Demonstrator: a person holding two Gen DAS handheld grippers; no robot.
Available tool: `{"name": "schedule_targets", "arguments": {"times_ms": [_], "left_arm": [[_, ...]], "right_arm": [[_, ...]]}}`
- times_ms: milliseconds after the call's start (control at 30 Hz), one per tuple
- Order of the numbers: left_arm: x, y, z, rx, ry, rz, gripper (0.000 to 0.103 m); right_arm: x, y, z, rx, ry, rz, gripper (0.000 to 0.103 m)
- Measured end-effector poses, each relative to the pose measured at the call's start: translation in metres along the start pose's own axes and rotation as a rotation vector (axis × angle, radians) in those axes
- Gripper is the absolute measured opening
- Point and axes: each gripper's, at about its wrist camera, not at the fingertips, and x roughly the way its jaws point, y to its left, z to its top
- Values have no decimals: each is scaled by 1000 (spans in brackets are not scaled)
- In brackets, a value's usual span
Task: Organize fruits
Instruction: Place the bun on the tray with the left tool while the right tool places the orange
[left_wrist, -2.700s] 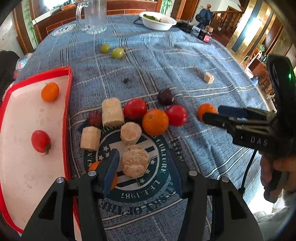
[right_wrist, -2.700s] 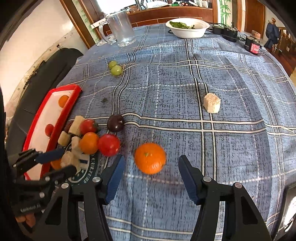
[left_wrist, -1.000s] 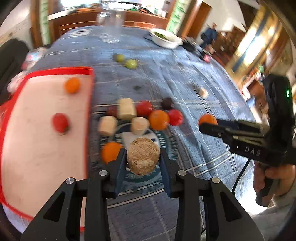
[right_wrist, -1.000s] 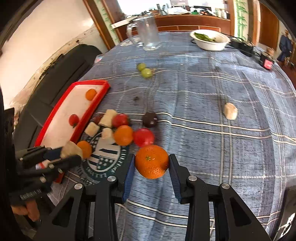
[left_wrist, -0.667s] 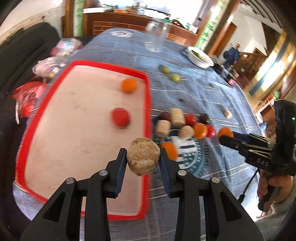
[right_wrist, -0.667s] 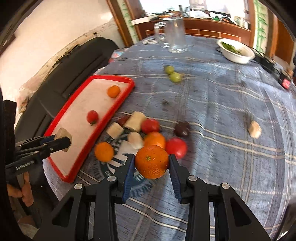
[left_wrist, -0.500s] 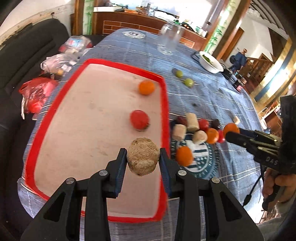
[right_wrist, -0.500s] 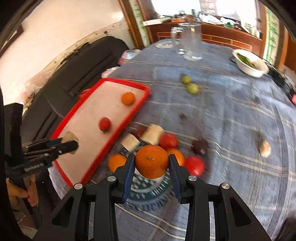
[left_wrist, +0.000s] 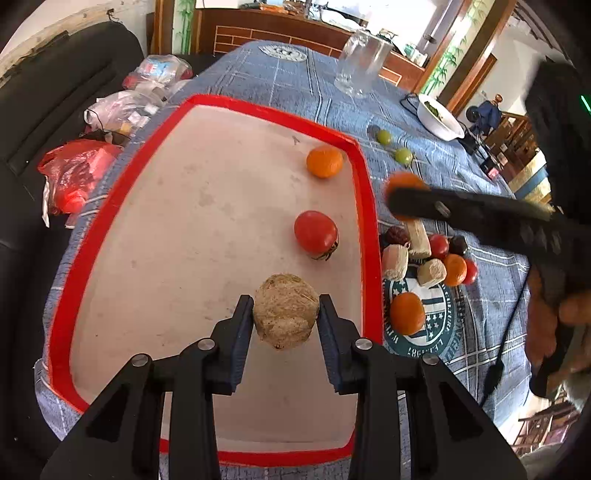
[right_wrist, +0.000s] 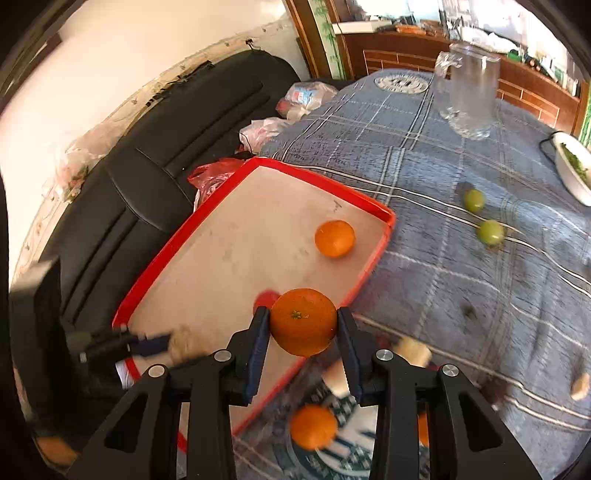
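Blue plaid cloth covers the surface (left_wrist: 303, 85), with a round printed emblem (left_wrist: 428, 314) just beside the red-rimmed tray (left_wrist: 96, 236). The tray lies at the surface's edge, next to a black sofa (right_wrist: 155, 147) that carries plastic bags (left_wrist: 122, 107). Beyond the tray's far rim stand a glass pitcher (right_wrist: 467, 92) and, further off, a white bowl (left_wrist: 441, 118).

The left tool (left_wrist: 284, 317) hangs above the tray's near half, its two jaws clamped on a rough brown ball (left_wrist: 285, 311). The right tool (right_wrist: 303, 326) is poised over the tray's emblem-side rim, jaws closed on an orange (right_wrist: 303, 320); in the left wrist view it enters from the emblem side as a blurred dark bar.

On the tray floor rest a red tomato (left_wrist: 316, 233) near the middle and a small orange fruit (left_wrist: 324, 161) in the far corner by the rim.

Off the tray, a loose cluster sits on and around the emblem: one orange fruit (left_wrist: 407, 312) near the tray rim, beige cylindrical pieces (left_wrist: 395, 261), red tomatoes (left_wrist: 438, 245), another orange fruit (left_wrist: 454, 269) and a dark fruit (left_wrist: 458, 244). Two green fruits (left_wrist: 402, 155) lie apart, between the tray's far corner and the bowl.
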Motion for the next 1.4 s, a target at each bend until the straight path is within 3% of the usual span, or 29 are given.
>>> {"name": "schedule_targets", "arguments": {"times_ms": [600, 1300, 1400], "left_arm": [[16, 3, 2, 28, 27, -37, 32], [18, 3, 0, 18, 24, -52, 33], [17, 3, 0, 11, 20, -53, 41]], "right_arm": [[60, 8, 27, 3, 67, -37, 37], [64, 6, 20, -2, 87, -67, 41], [56, 4, 20, 5, 72, -55, 48]]}}
